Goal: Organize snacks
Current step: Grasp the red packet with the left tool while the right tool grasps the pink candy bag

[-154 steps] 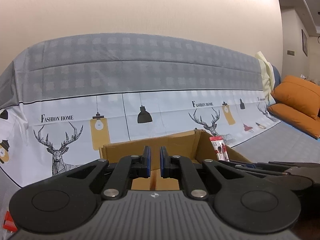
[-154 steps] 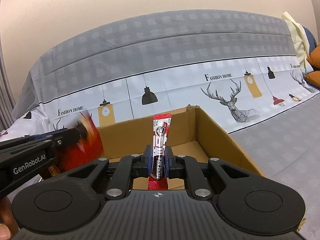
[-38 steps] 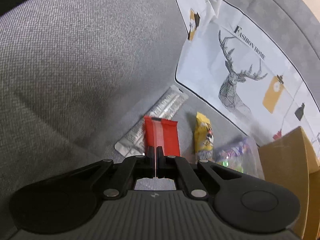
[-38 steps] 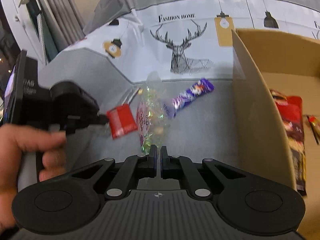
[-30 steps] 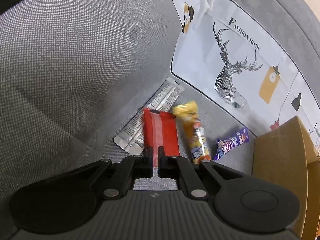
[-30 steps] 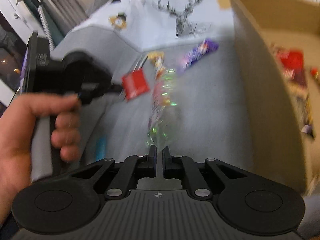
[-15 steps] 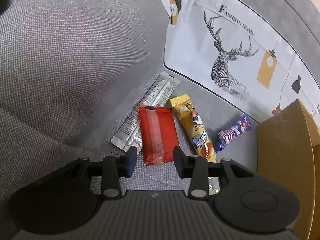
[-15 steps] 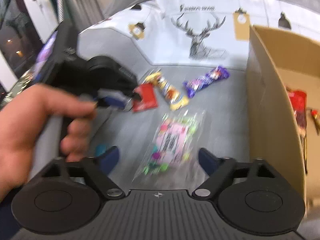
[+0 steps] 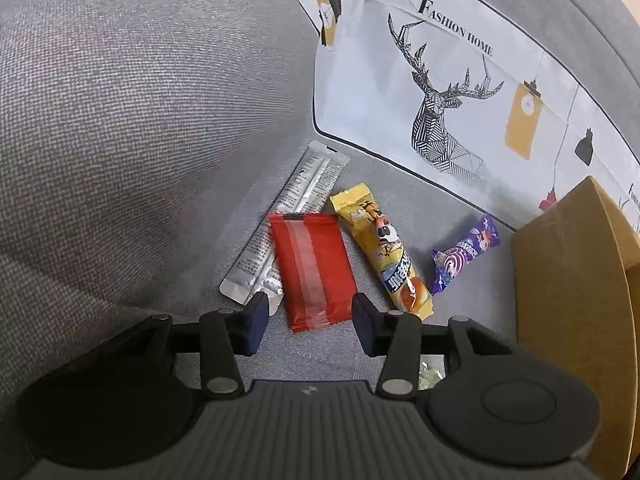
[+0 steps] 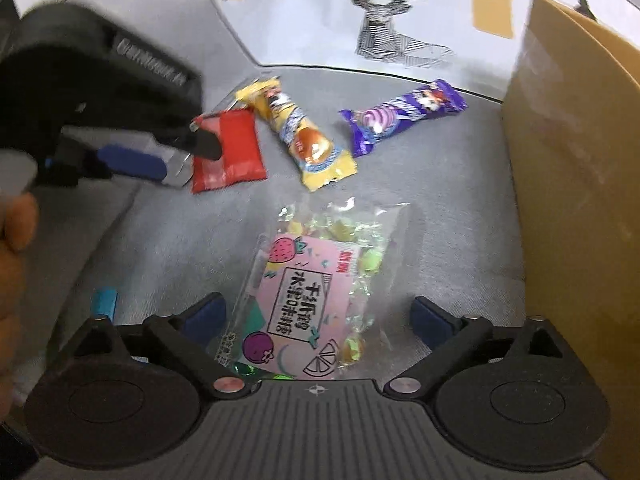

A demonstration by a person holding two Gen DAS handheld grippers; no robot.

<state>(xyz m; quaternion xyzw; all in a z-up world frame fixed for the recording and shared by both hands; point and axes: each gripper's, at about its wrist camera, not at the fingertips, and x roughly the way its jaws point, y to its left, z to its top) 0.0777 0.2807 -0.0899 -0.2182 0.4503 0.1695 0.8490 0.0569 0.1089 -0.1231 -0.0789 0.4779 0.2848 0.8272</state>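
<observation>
Nearest, right claw [image 10: 318, 314] spread wide and opening further, nothing pressed between the pads, poised over the candy bag [image 10: 316, 296]. Bag flat on the grey sofa seat [image 10: 440, 184], its near end between the jaws, its long axis running roughly straight away from the claw. Probably this arm's next pick: a drop and a squeeze across the bag's width.

Left claw [image 9: 306, 322] about half spread and also opening, empty, pointing down at the red packet [image 9: 314, 270]. Packet's near edge just ahead of the tips, long axis running away from the claw, so the jaws already straddle its narrow side. Left hand [image 10: 12, 248] clearly the nearer one for it.

A little farther: silver sachet [image 9: 288, 228] partly tucked under the packet's left edge, yellow snack bar [image 9: 382, 246] just beside its right edge, purple candy [image 9: 464, 254] beyond that.

Farthest right, cardboard box [image 9: 568, 280], wall upright, presumably the goal for everything loose.
</observation>
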